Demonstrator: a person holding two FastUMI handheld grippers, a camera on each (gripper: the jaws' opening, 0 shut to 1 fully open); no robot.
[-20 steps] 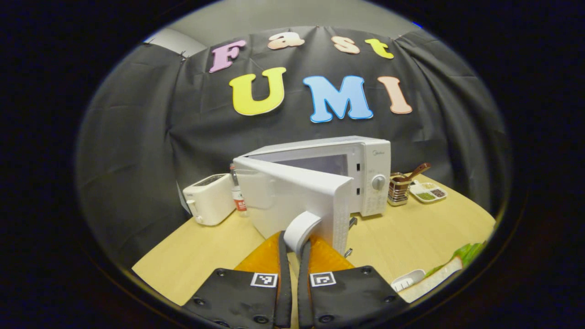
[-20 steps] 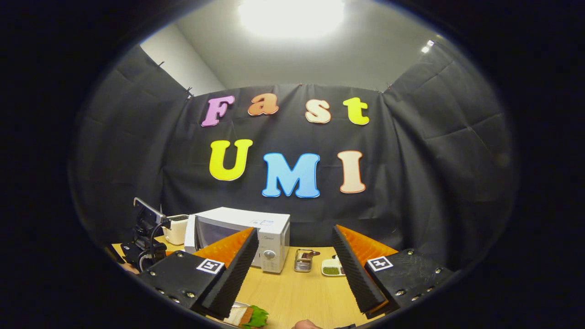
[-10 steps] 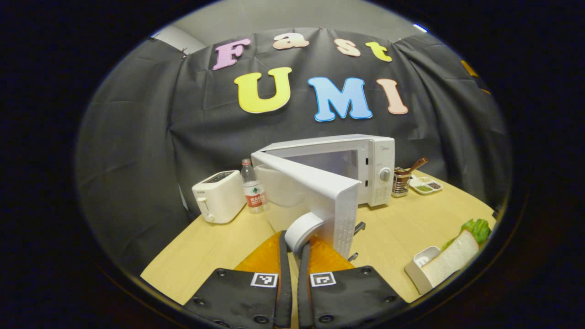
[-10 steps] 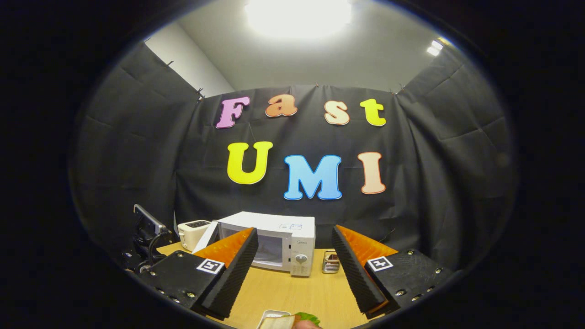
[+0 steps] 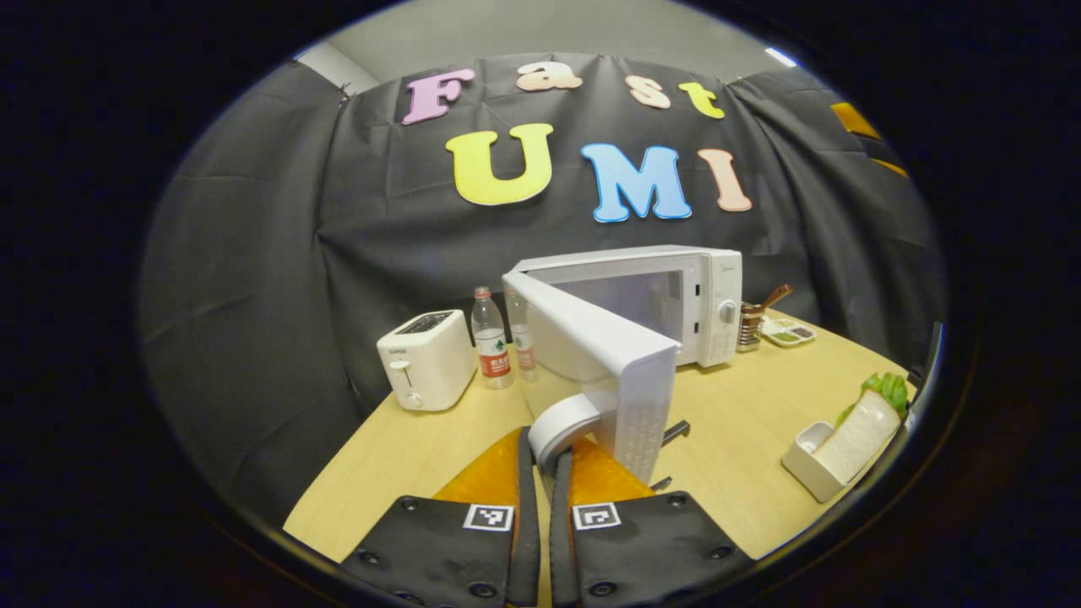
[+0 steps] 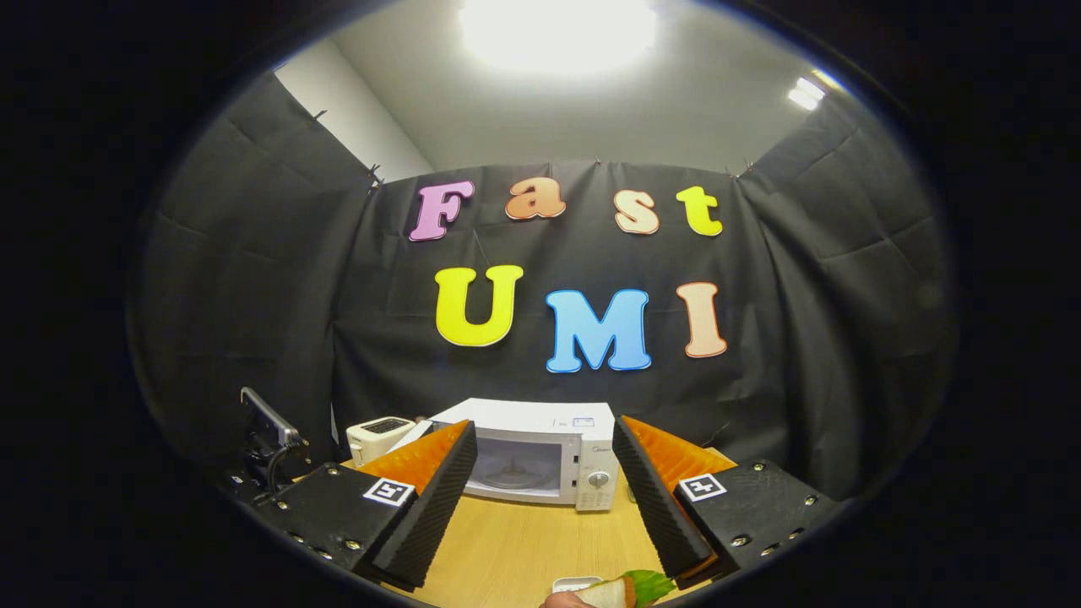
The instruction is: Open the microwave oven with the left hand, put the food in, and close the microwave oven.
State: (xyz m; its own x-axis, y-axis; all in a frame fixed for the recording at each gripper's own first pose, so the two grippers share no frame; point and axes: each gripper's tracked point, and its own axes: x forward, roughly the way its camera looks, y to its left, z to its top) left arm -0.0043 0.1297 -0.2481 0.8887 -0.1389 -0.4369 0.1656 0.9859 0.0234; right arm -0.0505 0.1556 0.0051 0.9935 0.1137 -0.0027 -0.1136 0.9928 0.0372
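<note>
The white microwave oven (image 5: 676,295) stands at the back of the wooden table (image 5: 760,422), its door (image 5: 608,355) swung far out toward me. My left gripper (image 5: 545,443) is shut on the door's white curved handle (image 5: 562,422). A sandwich with green lettuce (image 5: 866,418) sits in a small white tray (image 5: 806,460) at the table's right edge. In the right gripper view the microwave oven (image 6: 540,452) shows its open cavity with the turntable. My right gripper (image 6: 545,490) hangs open above the table, nothing between its fingers. The sandwich (image 6: 621,589) lies just below it.
A white toaster (image 5: 426,359) and two water bottles (image 5: 491,338) stand left of the oven. A utensil holder (image 5: 750,321) and a small dish of condiments (image 5: 790,333) stand to its right. The left gripper's hardware (image 6: 270,447) shows at the right gripper view's left.
My left gripper has pulled the door handle further out, so the door swung wider. The right gripper view has shifted so the oven sits centred between its fingers, its cavity now showing.
</note>
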